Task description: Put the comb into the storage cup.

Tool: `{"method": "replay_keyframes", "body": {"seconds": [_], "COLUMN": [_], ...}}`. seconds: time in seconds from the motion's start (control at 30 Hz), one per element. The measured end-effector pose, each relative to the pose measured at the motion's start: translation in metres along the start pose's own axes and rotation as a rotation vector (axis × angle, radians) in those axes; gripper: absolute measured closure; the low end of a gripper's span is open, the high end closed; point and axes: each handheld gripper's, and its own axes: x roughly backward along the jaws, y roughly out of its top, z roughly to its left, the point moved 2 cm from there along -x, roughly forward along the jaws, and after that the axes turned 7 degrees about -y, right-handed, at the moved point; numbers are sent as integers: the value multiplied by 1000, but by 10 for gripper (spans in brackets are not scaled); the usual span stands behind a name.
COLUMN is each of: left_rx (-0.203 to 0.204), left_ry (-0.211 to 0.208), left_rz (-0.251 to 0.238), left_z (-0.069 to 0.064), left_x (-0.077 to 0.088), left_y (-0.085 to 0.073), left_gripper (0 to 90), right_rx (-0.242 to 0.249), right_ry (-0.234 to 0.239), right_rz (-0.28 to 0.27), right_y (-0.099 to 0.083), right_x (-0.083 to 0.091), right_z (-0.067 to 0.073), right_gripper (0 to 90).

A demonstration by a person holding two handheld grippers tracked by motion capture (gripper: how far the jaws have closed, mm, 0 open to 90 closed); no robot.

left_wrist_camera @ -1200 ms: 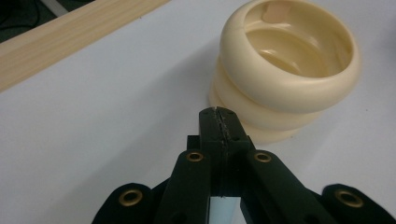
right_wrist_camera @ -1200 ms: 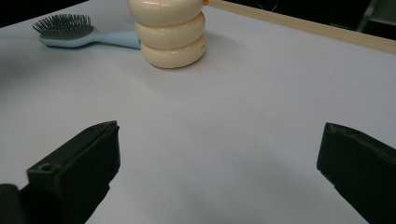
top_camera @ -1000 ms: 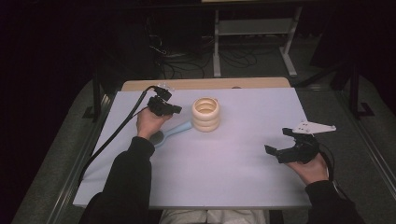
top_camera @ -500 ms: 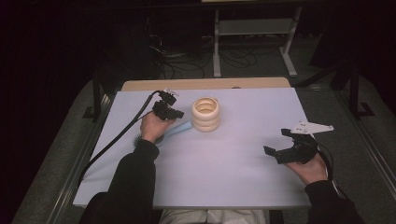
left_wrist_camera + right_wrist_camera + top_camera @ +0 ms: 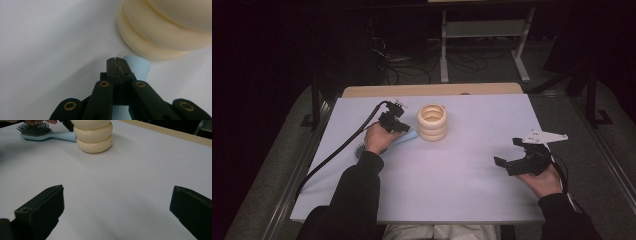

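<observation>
A pale lilac table mat [image 5: 452,180] covers the work surface. On it, toward its far edge, stands a cream stack of three rings [image 5: 432,122], upright, and this stack serves as the landmark. The light-blue hairbrush [image 5: 42,132] lies flat to the left of the stack, bristles up, its handle end just beside the bottom ring; whether the two touch cannot be told. The left gripper [image 5: 398,126] sits just left of the stack, over the brush handle, its jaws clenched together with nothing visible between the tips; the handle lies under and beside them. The right gripper [image 5: 514,152] is held well apart from the stack, to its right and nearer the person, its jaws spread wide and holding nothing.
</observation>
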Motion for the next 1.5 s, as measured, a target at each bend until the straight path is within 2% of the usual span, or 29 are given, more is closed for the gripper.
{"method": "replay_keyframes", "body": {"seconds": [0.13,0.3,0.37,0.43,0.7,0.9,1.1,1.2,1.4,1.5], "left_rx": [23,22,17,-11,-57,-54,-59,-58,-72,-87], "left_ry": [-12,-24,-27,-19,-18,-67,-94,-141,-149,-173], "left_rz": [10,34,54,76,120,125,127,112,123,127], "left_z": [1,-1,-3,-7,-16,-23,-28,-34,-42,-49], "left_x": [-1,-6,-10,-11,-9,-13,-11,-10,-12,-10], "left_y": [-1,-3,-4,-6,-9,-11,-12,-12,-15,-17], "left_gripper": [900,900,900,900,900,900,900,900,900,900], "right_rx": [5,1,1,0,1,-2,2,0,-5,-4], "right_ry": [-6,-13,-14,-17,-18,-18,-14,-14,-1,2], "right_rz": [-5,-19,-24,-25,-20,-19,-18,-20,-30,-24], "right_y": [0,1,2,2,1,1,2,2,3,3], "right_x": [0,2,2,3,2,1,0,0,1,0], "right_z": [0,0,0,-1,0,0,1,1,3,4], "right_gripper": [0,0,0,0,0,0,0,0,0,0]}}
